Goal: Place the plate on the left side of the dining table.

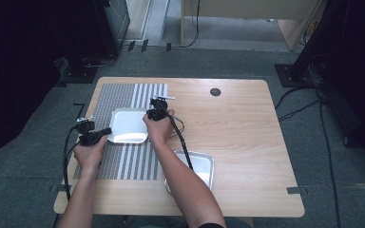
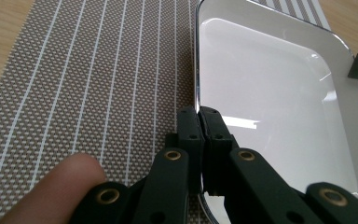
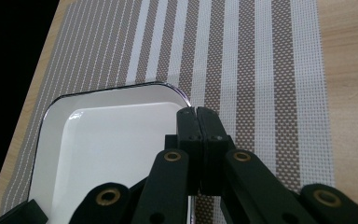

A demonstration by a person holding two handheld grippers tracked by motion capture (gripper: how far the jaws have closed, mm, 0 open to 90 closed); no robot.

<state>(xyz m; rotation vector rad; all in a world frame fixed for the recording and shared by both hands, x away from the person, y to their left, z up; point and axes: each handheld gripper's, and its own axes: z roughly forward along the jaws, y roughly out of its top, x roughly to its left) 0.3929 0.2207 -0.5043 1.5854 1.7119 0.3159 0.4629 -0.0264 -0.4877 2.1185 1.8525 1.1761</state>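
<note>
Even overhead light; glare on white tray (image 2: 279,93); room edges dark; close foreground soft.

A smooth, glossy white finish, like enamel, is seen on the tray (image 1: 128,124), with bright reflections across its bottom and a thin dark, shiny rim (image 2: 196,70). The placemat (image 1: 123,161) is woven of coarse mesh cloth, matt and rough in texture, in brown and white stripes. Pale wood grain with a matt, smooth finish is shown by the surface (image 1: 237,133). A second tray (image 1: 204,166) is made of bare metal, dully shining. The jaws of the left gripper (image 2: 199,122) and of the right gripper (image 3: 198,122) are formed of matt black plastic, set with small brass-coloured metal rivets. The floor is covered by grey carpet, dull and rough.
</note>
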